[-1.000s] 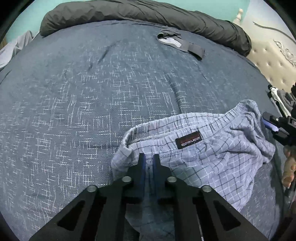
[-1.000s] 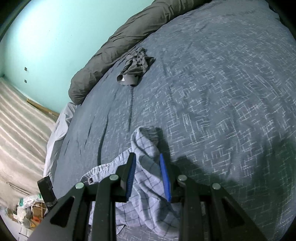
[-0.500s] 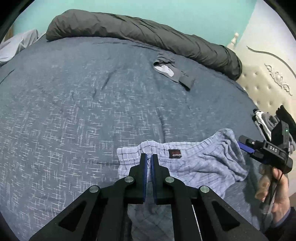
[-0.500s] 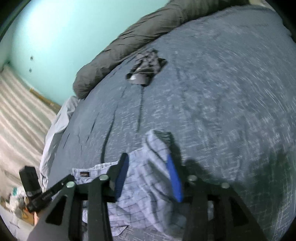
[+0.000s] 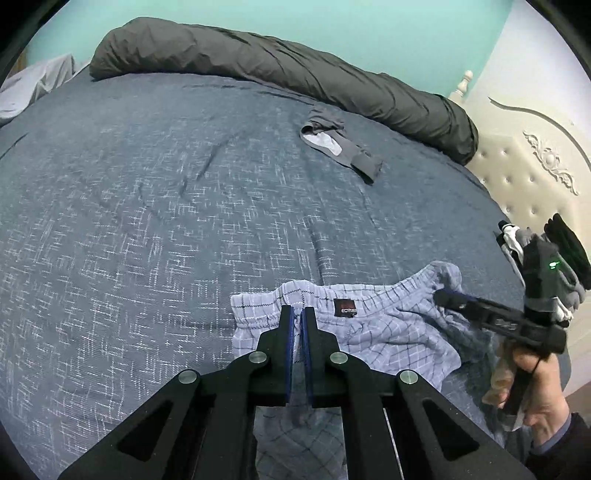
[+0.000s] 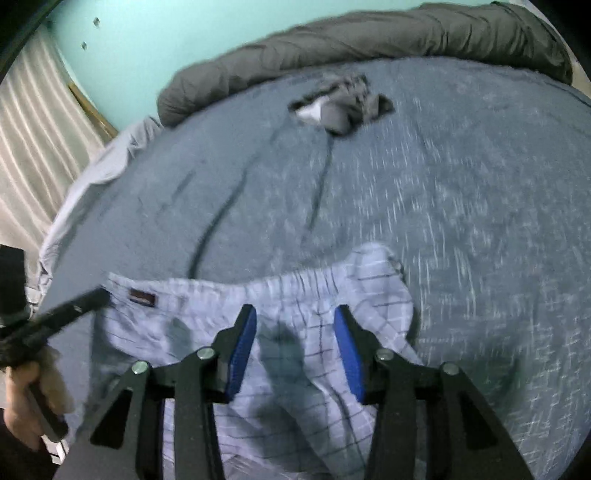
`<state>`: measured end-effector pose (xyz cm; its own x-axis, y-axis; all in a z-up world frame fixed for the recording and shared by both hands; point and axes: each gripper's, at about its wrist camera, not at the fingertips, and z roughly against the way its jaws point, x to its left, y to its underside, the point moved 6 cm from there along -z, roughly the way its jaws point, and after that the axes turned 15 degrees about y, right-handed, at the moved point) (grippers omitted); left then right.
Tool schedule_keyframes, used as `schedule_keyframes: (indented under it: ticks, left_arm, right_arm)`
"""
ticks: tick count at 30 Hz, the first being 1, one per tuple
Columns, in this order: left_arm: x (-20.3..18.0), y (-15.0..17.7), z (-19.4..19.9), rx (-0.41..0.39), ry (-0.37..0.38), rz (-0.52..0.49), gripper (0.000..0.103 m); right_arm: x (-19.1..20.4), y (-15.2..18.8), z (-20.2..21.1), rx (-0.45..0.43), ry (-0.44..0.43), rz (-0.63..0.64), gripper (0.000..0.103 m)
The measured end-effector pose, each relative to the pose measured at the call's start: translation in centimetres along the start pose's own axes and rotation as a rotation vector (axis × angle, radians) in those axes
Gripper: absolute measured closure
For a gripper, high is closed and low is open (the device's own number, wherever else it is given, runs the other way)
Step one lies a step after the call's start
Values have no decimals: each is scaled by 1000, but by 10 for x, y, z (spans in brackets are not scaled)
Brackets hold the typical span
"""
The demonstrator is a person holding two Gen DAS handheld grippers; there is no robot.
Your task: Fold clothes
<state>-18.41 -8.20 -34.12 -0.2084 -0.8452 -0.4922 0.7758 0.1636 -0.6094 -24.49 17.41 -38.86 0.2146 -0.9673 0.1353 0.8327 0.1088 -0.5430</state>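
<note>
Both jaws of the left gripper [image 5: 296, 314] sit pressed close together, with the waistband of the checked shorts [image 5: 384, 332] pinched between the blue pads. That grip is near the left end of the waistband, close to a small dark label [image 5: 344, 307] sewn on the cloth.

On the right gripper [image 6: 295, 314] the jaws stand apart and are closing. Its blue pads [image 6: 242, 350] hang over the shorts [image 6: 207, 306], with checked cloth showing in the gap between them. I cannot tell if the pads touch the cloth. This view is blurry.

The shorts are light blue with dark lines. They lie spread out and wrinkly on the blue bed cover [image 5: 147, 229], near the close edge of the bed. One end of the waistband bunches up into a little hump [image 5: 443, 273] by the right gripper's tip.

Far across the bed lies a small crumpled grey piece of clothing [image 5: 340, 147]. Behind it a long dark grey rolled quilt [image 5: 280, 74] runs along the green wall [image 5: 332, 26]. A cream padded headboard [image 5: 528, 177] stands at the right side. A hand [image 5: 532, 398] holds the right gripper's handle, and a small heap of dark and white clothes [image 5: 517, 236] lies behind it.
</note>
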Motion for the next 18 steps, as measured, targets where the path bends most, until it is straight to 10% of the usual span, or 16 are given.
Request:
schedule_keyframes:
  ticks: [4, 18]
  left_arm:
    - [-3, -2, 1, -4, 1, -8, 98]
    - [-34, -13, -15, -20, 48, -37, 97]
  right_arm:
    - [-7, 1, 1, -13, -1, -19, 101]
    - [-66, -26, 49, -166, -21, -179, 102]
